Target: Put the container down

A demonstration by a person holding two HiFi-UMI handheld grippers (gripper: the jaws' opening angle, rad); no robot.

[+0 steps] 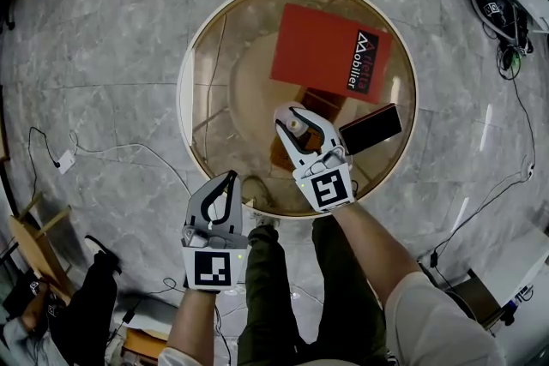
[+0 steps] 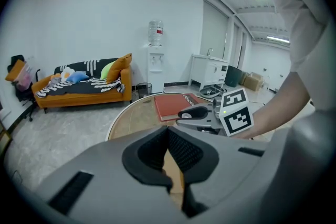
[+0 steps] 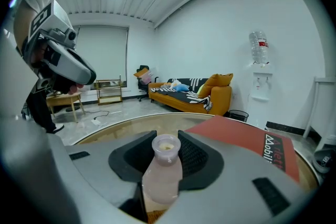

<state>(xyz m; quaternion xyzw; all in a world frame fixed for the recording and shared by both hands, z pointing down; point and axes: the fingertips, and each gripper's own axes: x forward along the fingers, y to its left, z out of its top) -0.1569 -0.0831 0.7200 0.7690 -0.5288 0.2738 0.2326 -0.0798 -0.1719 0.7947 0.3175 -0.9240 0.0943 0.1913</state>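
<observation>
Container (image 3: 164,170) clamped neck-up between the right gripper (image 1: 294,117) jaws, dead centre of the head view, over the round glass table (image 1: 184,81), below the red book (image 1: 322,47). Probably just needs lowering straight down. Left gripper (image 1: 228,180) pinched together on nothing, lower left, near the rim. Open mouth only visible in the right gripper view. Can't tell if the base touches the glass.
</observation>
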